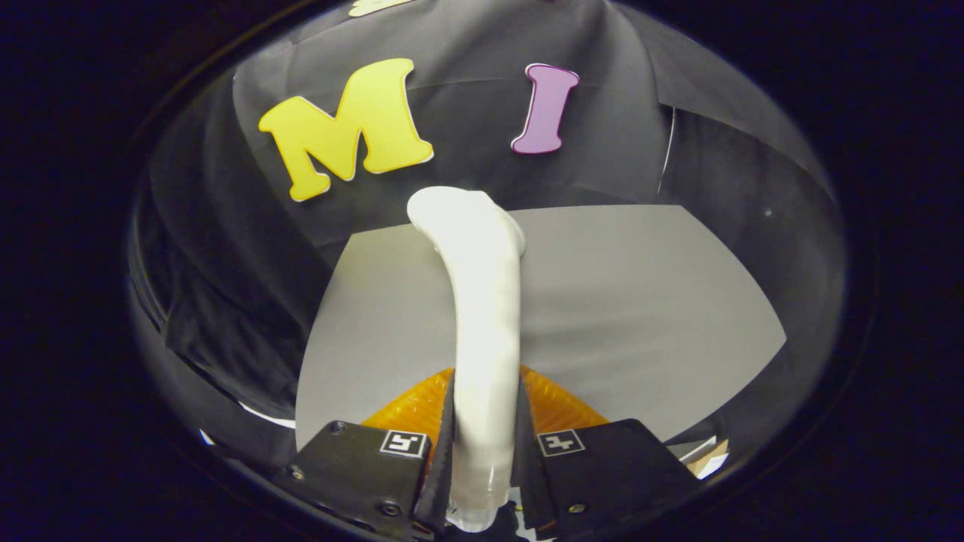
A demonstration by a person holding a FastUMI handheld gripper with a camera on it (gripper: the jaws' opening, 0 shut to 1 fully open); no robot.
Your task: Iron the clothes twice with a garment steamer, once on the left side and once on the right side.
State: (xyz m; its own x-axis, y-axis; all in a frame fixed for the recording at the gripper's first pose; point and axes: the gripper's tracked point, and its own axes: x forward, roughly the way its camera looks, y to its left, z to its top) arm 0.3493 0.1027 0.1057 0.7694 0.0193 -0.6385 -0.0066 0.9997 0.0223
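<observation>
Two fingers of the gripper [483, 452] stand closed to a narrow gap, and in that gap sits the handle of the garment steamer [482, 316]; going left to right, the left finger [444, 444] presses one flank of the white handle and the right finger [525, 436] presses the other, so the tool is clamped by both. Its long axis runs straight ahead from the fingers, rising away from them and ending in a rounded head that bends a little to the left at the far end. Beneath the handle, just ahead of the fingertips, an orange ribbed part [561, 403] shows on either side; I cannot tell what it is. Beyond lies a flat grey sheet [640, 301], spreading wider to the right of the steamer than to the left. Dark cloth [226, 324] hangs crumpled off to the left of the sheet; whether that is the clothes or booth drapery I cannot say. By my judgement the steamer is in hand and ready, with the passes not yet underway, and the coming move turns on swinging the head toward the fabric.
</observation>
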